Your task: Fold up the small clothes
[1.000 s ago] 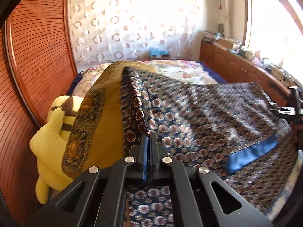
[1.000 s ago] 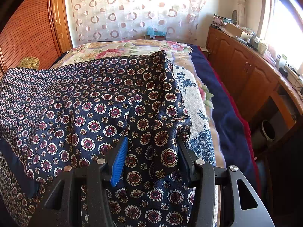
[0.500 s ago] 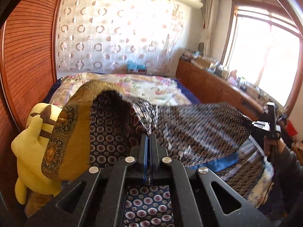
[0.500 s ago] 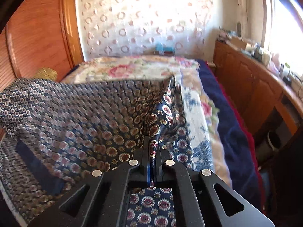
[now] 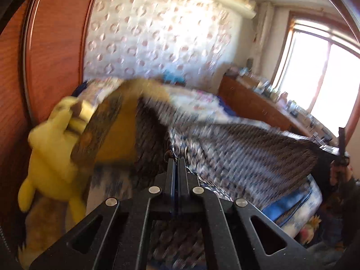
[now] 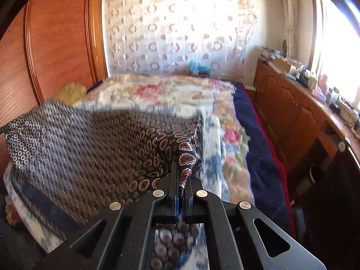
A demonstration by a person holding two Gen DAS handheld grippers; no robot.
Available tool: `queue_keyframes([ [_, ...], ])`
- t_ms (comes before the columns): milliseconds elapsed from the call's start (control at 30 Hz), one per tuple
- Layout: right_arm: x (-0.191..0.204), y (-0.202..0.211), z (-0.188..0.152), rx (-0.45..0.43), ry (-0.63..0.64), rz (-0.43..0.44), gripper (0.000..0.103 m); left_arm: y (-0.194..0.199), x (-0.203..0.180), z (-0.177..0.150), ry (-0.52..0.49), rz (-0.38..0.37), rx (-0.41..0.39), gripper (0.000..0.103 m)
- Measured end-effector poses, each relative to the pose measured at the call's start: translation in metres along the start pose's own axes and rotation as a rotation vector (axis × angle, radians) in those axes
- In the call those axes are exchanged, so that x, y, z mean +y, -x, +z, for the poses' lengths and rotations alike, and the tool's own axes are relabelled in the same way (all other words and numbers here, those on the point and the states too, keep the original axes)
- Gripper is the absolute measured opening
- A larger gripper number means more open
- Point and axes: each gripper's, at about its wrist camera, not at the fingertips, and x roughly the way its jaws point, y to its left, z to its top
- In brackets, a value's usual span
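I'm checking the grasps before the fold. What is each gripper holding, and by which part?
Both hold the patterned cloth. The right gripper pinches a bunched corner; the left gripper is shut on its edge, exact spot blurred.

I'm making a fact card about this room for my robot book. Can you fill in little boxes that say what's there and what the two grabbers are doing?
place: bedroom with a bed
cloth: dark patterned cloth, lifted above the bed and stretched between both grippers
left gripper: shut on a corner of the cloth
right gripper: shut on another corner
toy: yellow plush toy by the wooden wall, left of the cloth
bedding: floral blanket under the cloth
side: wooden cabinets below the window
picture: blurry, details unclear
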Motion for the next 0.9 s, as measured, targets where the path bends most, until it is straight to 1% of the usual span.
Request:
queue_keyframes([
  [67, -0.003, -0.009, -0.006, 0.041, 0.000, -0.007, 0.001, -0.011, 0.006, -0.016, 0.006, 0.017, 0.048, 0.002],
  [100, -0.004, -0.016, -0.014, 0.066, -0.002, -0.008, 0.001, -0.014, 0.007, -0.021, 0.006, 0.024, 0.059, 0.002],
  [233, -0.007, -0.034, -0.021, 0.113, -0.023, -0.010, 0.001, -0.021, 0.012, -0.028, 0.010, 0.065, 0.086, 0.002],
  [367, -0.006, -0.038, -0.022, 0.122, -0.032, -0.018, 0.001, -0.021, 0.009, -0.025, 0.000, 0.085, 0.081, 0.002],
  [467, -0.001, -0.027, -0.016, 0.082, -0.028, -0.032, 0.001, -0.019, 0.007, -0.024, -0.001, 0.086, 0.079, 0.002],
  [500, 0.002, -0.020, -0.016, 0.072, -0.026, -0.042, 0.007, -0.019, 0.006, -0.025, -0.001, 0.088, 0.078, 0.003],
  [533, 0.005, -0.016, -0.015, 0.059, -0.022, -0.057, 0.016, -0.019, 0.006, -0.025, 0.000, 0.087, 0.079, 0.002],
  [567, 0.007, -0.011, -0.012, 0.041, -0.018, -0.070, 0.022, -0.019, 0.006, -0.026, 0.002, 0.086, 0.079, 0.002],
  [600, 0.008, -0.006, -0.012, 0.028, -0.018, -0.074, 0.032, -0.019, 0.006, -0.026, 0.003, 0.087, 0.079, 0.002],
  [633, 0.009, -0.003, -0.011, 0.019, -0.018, -0.073, 0.040, -0.018, 0.006, -0.026, 0.003, 0.088, 0.079, 0.002],
  [700, 0.017, 0.004, -0.009, -0.003, -0.018, -0.075, 0.046, -0.018, 0.006, -0.027, 0.002, 0.089, 0.081, 0.002],
  [767, 0.026, 0.012, -0.009, -0.028, -0.019, -0.077, 0.048, -0.017, 0.005, -0.027, 0.002, 0.092, 0.083, 0.002],
  [800, 0.030, 0.015, -0.008, -0.042, -0.022, -0.073, 0.051, -0.017, 0.005, -0.028, 0.001, 0.094, 0.085, 0.003],
  [833, 0.033, 0.022, -0.013, -0.050, -0.026, -0.068, 0.054, -0.018, 0.005, -0.028, 0.000, 0.095, 0.086, 0.003],
  [900, 0.044, 0.026, -0.016, -0.057, -0.019, -0.042, 0.057, -0.018, 0.004, -0.029, -0.003, 0.098, 0.089, 0.003],
])
